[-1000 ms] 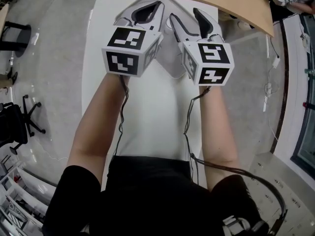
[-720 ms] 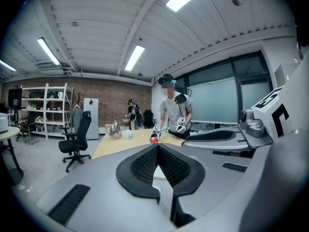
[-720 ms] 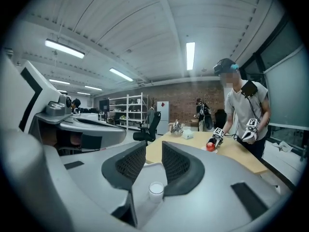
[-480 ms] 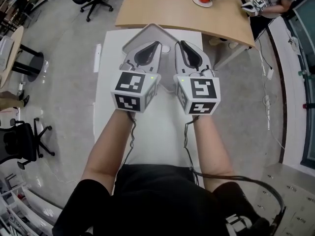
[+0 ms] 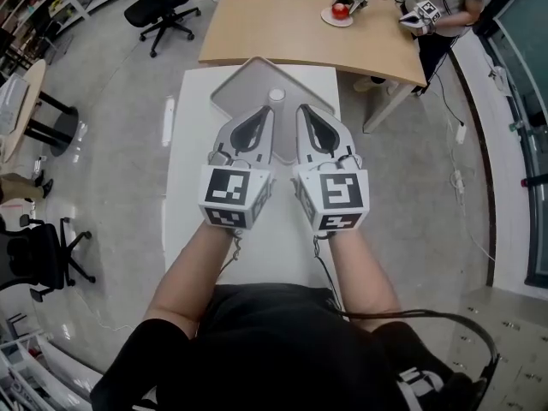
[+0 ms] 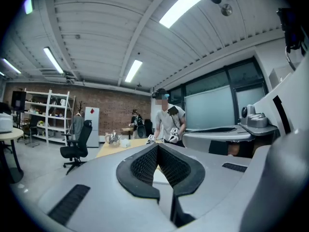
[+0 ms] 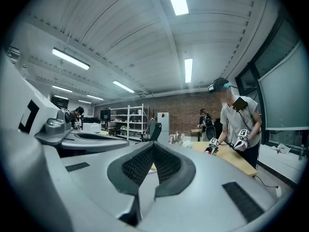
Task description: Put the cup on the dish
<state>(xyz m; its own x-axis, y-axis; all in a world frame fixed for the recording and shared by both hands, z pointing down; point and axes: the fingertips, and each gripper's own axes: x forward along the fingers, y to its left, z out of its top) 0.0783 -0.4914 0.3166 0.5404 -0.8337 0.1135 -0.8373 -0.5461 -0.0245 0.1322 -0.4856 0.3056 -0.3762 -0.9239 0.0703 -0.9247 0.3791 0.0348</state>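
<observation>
The cup [image 5: 276, 96] stands on the dish [image 5: 235, 92] at the table's [image 5: 184, 187] far edge, so the job looks done. The left gripper [image 5: 269, 112] is clenched empty. The right gripper's [image 5: 301, 110] jaws have just been closing on nothing. Withdraw both level, clear of the cup.

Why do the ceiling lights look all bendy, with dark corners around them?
Left gripper view: the wide-angle lens curves the ceiling lights and blackens the corners. Right gripper view: same bending, and the lights glare white. Head view: the floor bows around the white table.
</observation>
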